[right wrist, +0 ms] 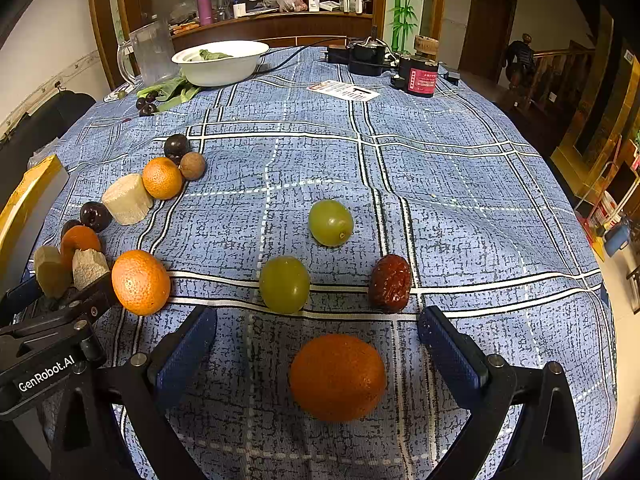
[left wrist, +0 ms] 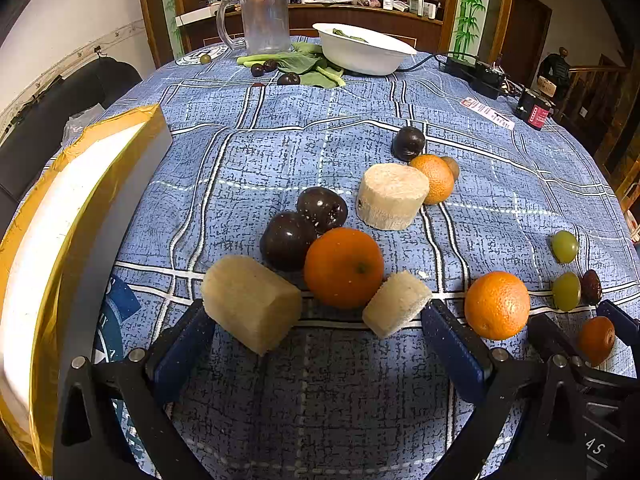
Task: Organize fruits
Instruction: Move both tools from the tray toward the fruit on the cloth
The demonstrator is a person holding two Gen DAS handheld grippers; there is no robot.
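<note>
Your workspace is a round table under a blue checked cloth (right wrist: 460, 208), with a wooden cabinet (right wrist: 260, 20) behind it. Beyond the fruit, the white bowl (right wrist: 220, 62) holds green leaves; a clear jug (right wrist: 150, 54) stands left of the bowl. A gold-edged box (left wrist: 60, 240) lies along the table's left edge. Bare cloth spreads right of the bowl. Your left tongs (left wrist: 316, 320) gape wide, holding nothing. Your right tongs (right wrist: 316, 328) likewise gape, with an orange (right wrist: 338, 376) lying loose between them.

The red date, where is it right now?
In the right wrist view the red date lies on the tablecloth just right of the nearer green grape, beyond the tangerine.
</note>
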